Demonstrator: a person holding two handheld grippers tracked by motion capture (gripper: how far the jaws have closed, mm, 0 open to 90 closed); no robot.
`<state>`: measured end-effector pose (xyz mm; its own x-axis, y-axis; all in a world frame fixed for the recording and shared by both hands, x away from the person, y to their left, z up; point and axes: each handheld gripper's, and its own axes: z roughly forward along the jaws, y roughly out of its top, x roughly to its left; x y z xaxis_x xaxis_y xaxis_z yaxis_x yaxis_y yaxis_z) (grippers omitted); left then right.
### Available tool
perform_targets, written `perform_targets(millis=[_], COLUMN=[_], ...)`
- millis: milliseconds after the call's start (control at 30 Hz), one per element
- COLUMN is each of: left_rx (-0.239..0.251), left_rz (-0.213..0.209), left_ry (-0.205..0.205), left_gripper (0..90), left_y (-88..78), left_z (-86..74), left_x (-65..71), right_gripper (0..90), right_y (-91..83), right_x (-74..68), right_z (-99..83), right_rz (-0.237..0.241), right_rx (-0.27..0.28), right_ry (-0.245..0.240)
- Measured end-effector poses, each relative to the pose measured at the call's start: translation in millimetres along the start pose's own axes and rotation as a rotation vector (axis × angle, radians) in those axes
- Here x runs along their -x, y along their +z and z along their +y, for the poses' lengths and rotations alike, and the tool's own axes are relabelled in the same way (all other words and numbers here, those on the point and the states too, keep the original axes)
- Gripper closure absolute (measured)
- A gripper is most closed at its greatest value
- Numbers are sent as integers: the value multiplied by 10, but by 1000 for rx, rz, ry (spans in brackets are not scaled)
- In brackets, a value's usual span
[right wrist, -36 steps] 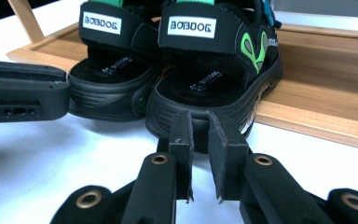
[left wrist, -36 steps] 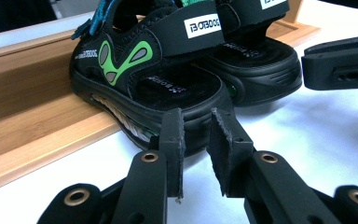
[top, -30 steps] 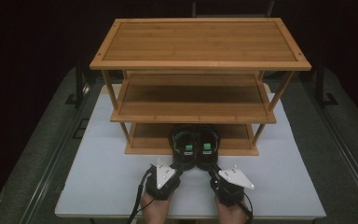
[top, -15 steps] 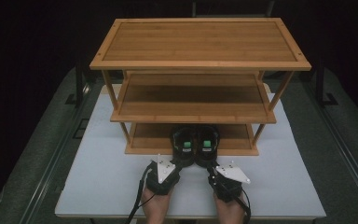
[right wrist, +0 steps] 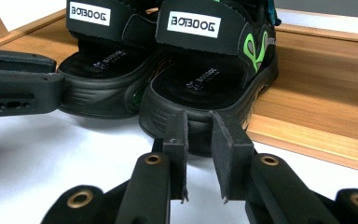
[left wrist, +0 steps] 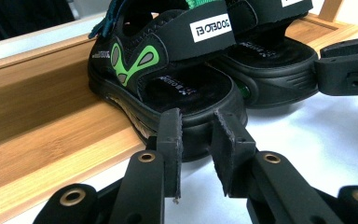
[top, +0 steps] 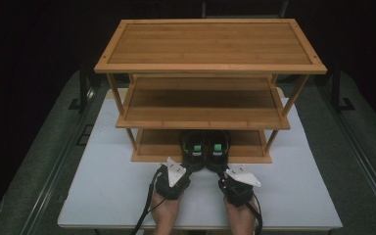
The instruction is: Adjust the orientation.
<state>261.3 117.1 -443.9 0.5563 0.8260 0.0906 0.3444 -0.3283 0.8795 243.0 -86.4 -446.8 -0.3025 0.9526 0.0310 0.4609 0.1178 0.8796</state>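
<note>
While resting at six o'clock on the white table, pointing toward twelve at a three-tier bamboo rack. Left gripper sitting with jaws slightly apart, gripping nothing, tips just short of the heel of the left sandal. Right gripper likewise parted by a narrow gap, empty, facing the heel of the right sandal. Both black-and-green sandals standing side by side, touching, toes on the rack's bottom shelf, heels overhanging its front edge toward six o'clock. Seen from above, sandals lying at the shelf's middle, with the left gripper at seven o'clock of them and the right at five.
</note>
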Motion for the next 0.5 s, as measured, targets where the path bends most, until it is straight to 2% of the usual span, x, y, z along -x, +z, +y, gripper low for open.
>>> perform_targets(millis=[500], left_rx=[-10], left_rz=[0], left_ry=[4], left_gripper=[724], left_y=[45], left_z=[34], left_x=[-29], right_gripper=[747], right_y=[51], right_x=[2], right_z=[51], right_rz=[-3], right_rx=[4], right_ry=[3])
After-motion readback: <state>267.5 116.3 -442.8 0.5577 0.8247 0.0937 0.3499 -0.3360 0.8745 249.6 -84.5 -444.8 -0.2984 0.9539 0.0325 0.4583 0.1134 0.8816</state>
